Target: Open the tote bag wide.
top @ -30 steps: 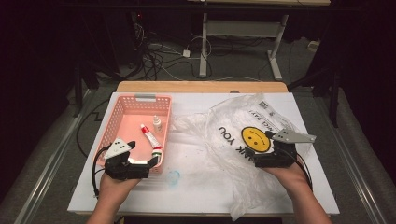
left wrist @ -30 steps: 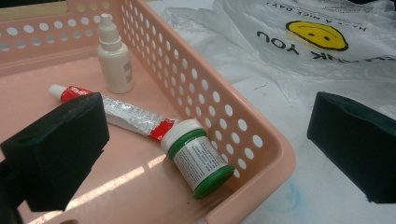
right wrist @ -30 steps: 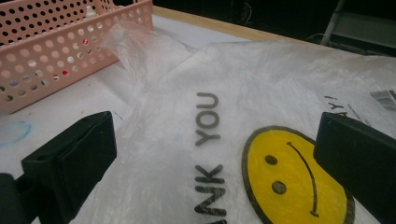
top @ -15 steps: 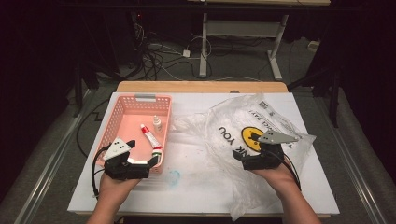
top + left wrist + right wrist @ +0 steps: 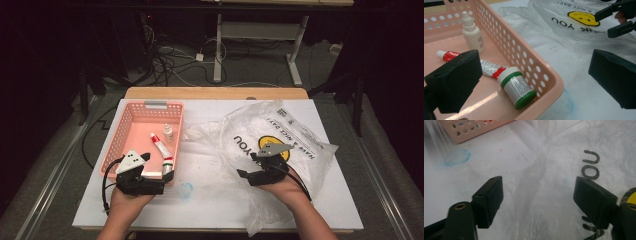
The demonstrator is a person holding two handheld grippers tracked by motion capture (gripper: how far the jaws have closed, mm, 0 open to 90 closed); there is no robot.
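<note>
A pink basket [image 5: 125, 131] [image 5: 541, 77] holds a white dropper bottle [image 5: 169, 132] [image 5: 472, 35], a red and white tube [image 5: 160, 146] [image 5: 489, 68] and a green-lidded jar [image 5: 168, 164] [image 5: 517, 87]. My left gripper [image 5: 158, 167] [image 5: 535, 75] is open and straddles the basket's near right corner, one jaw inside, one over the table. A clear plastic bag [image 5: 295, 142] [image 5: 564, 150] with a yellow smiley lies to the right. My right gripper [image 5: 246, 176] [image 5: 541, 197] hovers low over the bag's left part. Its jaws have just been closing and stand open, with film below them, not pinched.
The white table top [image 5: 210, 210] has a faint blue ring mark [image 5: 185, 190] [image 5: 457, 157] between the basket and the bag. Cables and desk legs lie on the floor beyond the far edge. In the left gripper view the right gripper [image 5: 617, 21] shows at top right.
My right gripper has moved left across the bag and a little lower, and its jaws stand narrower. The left gripper and the basket's contents have stayed put.
</note>
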